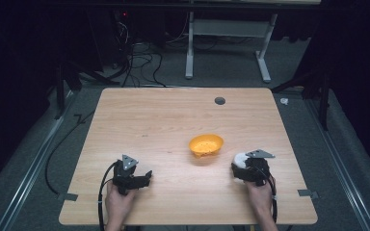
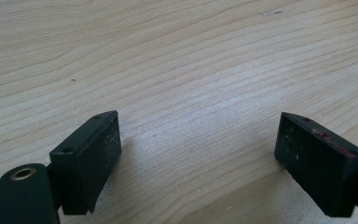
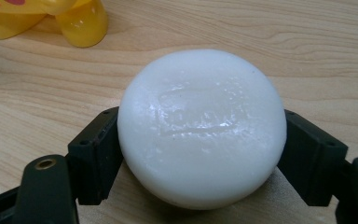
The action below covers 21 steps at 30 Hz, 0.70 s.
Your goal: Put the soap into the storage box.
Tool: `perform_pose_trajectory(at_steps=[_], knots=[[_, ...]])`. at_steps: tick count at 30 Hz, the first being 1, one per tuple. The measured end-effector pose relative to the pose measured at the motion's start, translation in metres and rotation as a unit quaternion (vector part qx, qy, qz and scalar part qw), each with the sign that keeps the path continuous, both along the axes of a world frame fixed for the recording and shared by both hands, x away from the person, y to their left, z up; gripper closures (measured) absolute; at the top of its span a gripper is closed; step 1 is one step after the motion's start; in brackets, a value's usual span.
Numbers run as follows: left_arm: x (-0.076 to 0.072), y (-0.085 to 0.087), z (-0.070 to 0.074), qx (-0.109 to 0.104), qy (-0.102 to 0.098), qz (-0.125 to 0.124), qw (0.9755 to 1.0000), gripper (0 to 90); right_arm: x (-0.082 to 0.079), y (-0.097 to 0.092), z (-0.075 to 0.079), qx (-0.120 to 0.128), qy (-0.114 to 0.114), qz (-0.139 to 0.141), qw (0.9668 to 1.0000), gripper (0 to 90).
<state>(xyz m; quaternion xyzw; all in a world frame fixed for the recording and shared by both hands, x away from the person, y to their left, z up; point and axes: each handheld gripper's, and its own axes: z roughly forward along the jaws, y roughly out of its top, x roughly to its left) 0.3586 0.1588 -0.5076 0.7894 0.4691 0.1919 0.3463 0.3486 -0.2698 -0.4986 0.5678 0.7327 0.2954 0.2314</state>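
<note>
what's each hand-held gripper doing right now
Left hand-held gripper: open, nothing between its jaws, over bare table.
Right hand-held gripper: closed on the white soap bar.

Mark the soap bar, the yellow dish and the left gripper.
soap bar (image 3: 203,126), right gripper view, middle of its embossed top.
yellow dish (image 1: 205,144), high view, inside of the bowl.
left gripper (image 2: 198,158), left gripper view, midway between its open fingertips.

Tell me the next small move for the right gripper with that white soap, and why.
Probably lift it a little off the table. The right gripper has its jaws against both sides of the white soap, which looks gripped, and the yellow dish sits close by, a likely place to carry it.
</note>
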Motion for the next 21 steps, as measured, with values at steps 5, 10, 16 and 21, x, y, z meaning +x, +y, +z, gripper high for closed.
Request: perform_pose_trajectory(at_steps=[5, 10, 16, 21], knots=[[0.000, 0.000, 0.000, 0.000, -0.001, 0.000, 1.0000, 14.8, -0.002, -0.002, 0.004, 0.008, -0.008, 0.002, 0.9999, 23.4], [0.000, 0.000, 0.000, 0.000, 0.000, 0.000, 1.0000, 14.9, -0.004, -0.002, 0.008, 0.010, -0.013, 0.006, 0.9998, 23.4], [0.000, 0.000, 0.000, 0.000, -0.001, 0.000, 1.0000, 14.8, -0.007, -0.001, 0.015, 0.017, -0.019, 0.012, 0.9996, 23.5], [0.000, 0.000, 0.000, 0.000, 0.000, 0.000, 1.0000, 14.9, -0.009, -0.001, 0.021, 0.026, -0.028, 0.016, 0.9991, 23.5]])
